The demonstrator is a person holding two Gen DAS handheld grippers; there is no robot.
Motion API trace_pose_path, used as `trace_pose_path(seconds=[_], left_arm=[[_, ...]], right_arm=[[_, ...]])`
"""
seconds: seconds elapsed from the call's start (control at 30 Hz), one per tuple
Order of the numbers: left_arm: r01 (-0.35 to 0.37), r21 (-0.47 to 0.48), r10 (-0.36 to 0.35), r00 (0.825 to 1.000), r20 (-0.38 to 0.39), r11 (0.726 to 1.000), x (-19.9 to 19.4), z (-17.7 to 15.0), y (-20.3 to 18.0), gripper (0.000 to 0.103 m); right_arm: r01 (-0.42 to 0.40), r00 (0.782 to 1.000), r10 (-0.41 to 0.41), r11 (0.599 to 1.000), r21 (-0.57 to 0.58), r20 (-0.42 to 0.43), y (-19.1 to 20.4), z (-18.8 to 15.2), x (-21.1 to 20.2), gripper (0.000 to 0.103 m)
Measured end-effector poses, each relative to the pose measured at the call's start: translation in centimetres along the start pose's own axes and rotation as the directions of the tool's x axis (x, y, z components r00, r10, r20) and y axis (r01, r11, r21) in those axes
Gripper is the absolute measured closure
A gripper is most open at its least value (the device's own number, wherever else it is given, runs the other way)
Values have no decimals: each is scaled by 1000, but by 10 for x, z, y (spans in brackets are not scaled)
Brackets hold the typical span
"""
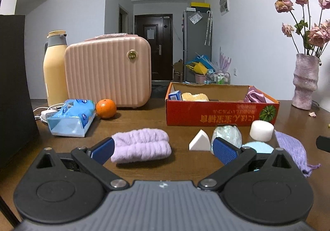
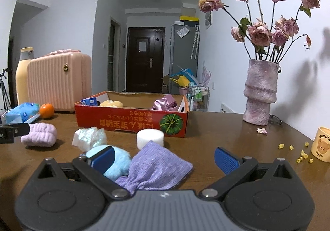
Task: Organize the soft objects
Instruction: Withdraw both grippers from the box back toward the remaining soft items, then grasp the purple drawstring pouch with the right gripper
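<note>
My left gripper (image 1: 163,149) is open low over the table, and a fluffy lilac headband (image 1: 142,145) lies between its fingers, against the left pad (image 1: 103,150). Near the right pad lie a white wedge sponge (image 1: 199,141), a crinkly iridescent bundle (image 1: 228,134), a white round sponge (image 1: 261,130), a pale blue puff (image 1: 257,147) and a purple knit cloth (image 1: 292,149). My right gripper (image 2: 163,157) is open over the purple cloth (image 2: 158,167), with the blue puff (image 2: 117,164) behind its left pad. The red cardboard box (image 1: 221,114) behind holds a yellow sponge (image 1: 195,97) and pink satin fabric (image 1: 254,96).
A pink ribbed case (image 1: 108,71), a yellow flask (image 1: 54,71), an orange (image 1: 106,108) and a blue tissue pack (image 1: 71,117) stand at the back left. A vase of dried roses (image 2: 261,93) is at the right. A cup (image 2: 321,144) and yellow crumbs (image 2: 303,155) sit far right.
</note>
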State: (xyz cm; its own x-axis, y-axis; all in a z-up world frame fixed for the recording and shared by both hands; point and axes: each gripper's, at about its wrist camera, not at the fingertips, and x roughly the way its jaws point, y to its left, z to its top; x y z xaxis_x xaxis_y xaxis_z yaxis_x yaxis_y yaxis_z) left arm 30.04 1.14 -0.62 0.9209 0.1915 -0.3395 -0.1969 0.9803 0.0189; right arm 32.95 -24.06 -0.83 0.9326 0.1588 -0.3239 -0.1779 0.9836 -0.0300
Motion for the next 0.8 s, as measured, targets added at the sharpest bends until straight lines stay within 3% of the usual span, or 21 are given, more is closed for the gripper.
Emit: trace_pose_path(seconds=[0.33,0.57,0.8], left_arm=[[31,-9,-31,999,-19,999,0,0,4,0],[26,1,-26,999,-43,1000,6,-1,5,0],[10,-8,-11,997,-71,1000,13,-2,12,0]], right_arm=[[-12,998,9,999,-44,-56,13,-7,10,0],[-46,988,38,998,-49,-148,19,-13,32,0],[18,982,-27,999,-48,-188,16,-11,59,0]])
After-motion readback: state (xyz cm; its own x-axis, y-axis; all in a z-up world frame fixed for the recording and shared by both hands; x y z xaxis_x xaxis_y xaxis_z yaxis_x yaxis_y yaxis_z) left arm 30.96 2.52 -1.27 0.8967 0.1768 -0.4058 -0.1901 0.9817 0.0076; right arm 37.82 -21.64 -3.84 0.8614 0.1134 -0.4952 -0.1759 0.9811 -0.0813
